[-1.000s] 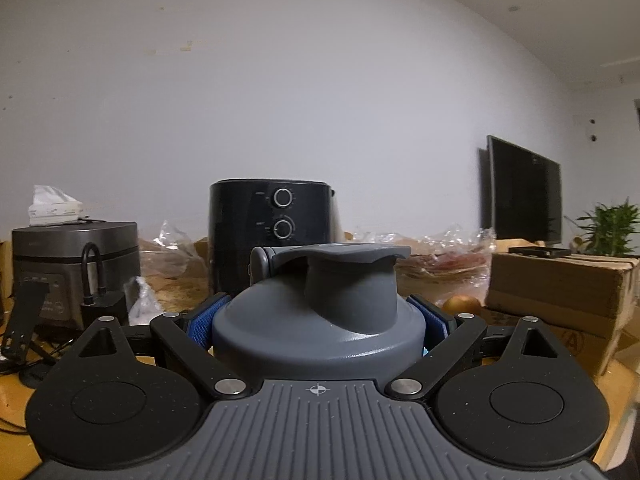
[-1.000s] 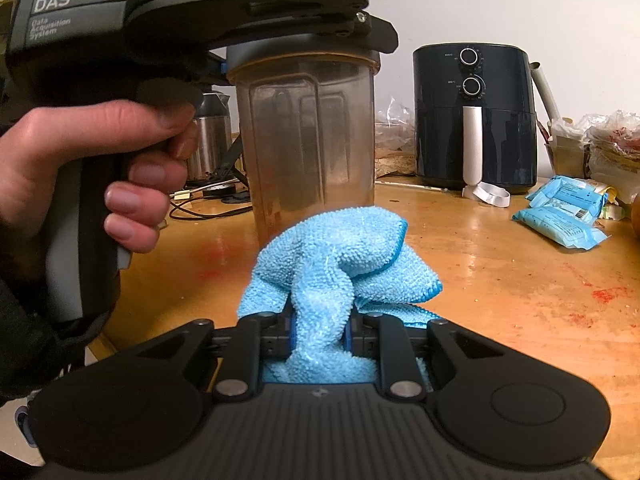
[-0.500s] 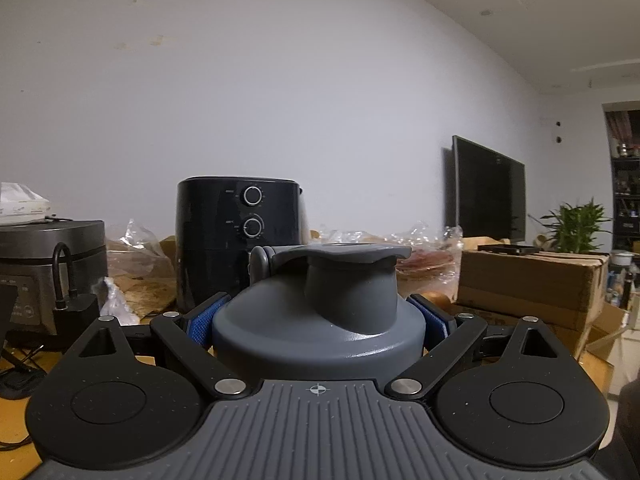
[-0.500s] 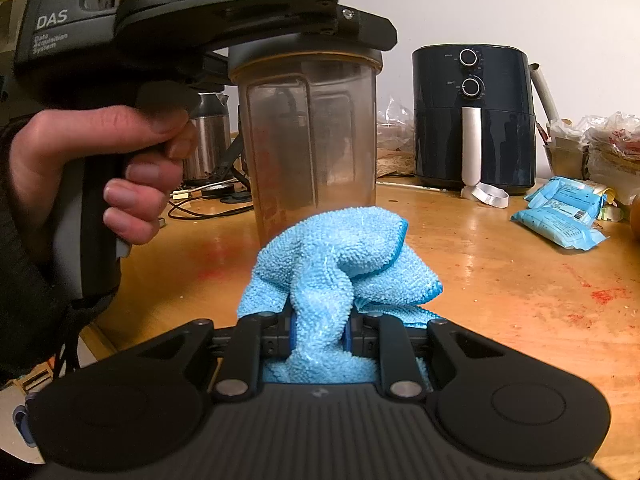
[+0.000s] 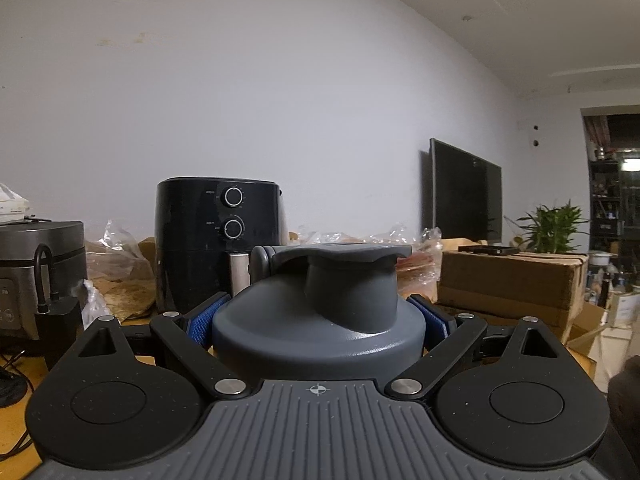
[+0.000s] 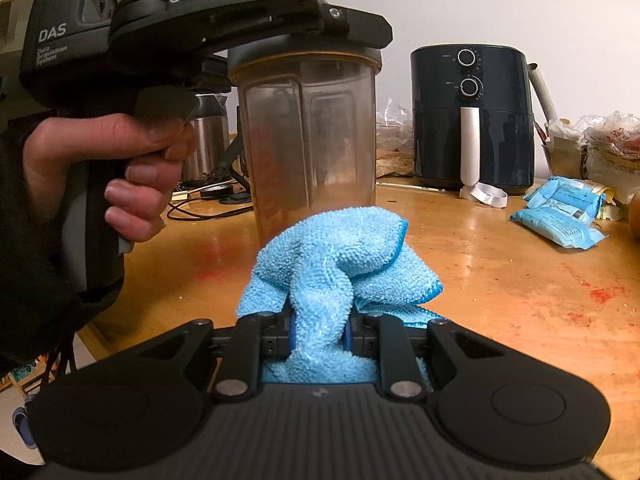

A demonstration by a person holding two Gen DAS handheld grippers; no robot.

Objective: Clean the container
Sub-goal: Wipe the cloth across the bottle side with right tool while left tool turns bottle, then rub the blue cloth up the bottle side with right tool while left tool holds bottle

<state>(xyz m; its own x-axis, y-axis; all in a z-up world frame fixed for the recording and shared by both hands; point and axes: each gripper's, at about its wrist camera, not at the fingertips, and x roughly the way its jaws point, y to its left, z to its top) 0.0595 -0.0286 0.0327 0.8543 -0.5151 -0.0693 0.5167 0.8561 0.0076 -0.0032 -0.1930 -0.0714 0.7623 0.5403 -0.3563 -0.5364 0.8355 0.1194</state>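
Left gripper (image 5: 318, 316) has swung rightward, clamped on the container (image 6: 308, 136) by its lid (image 5: 320, 320), upright above the tabletop (image 6: 500, 264). Right gripper (image 6: 320, 332) pinches the cloth (image 6: 340, 264) just before it. Container looks light, rigid, smooth plastic; lid grip seems surest.

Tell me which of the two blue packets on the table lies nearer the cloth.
The lower packet, lying closer to the camera and the cloth; the other packet sits behind it, nearer the wall.

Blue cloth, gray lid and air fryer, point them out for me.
blue cloth (image 6: 340, 252), right wrist view, bunched top fold.
gray lid (image 5: 320, 332), left wrist view, domed top.
air fryer (image 6: 472, 116), right wrist view, front face.
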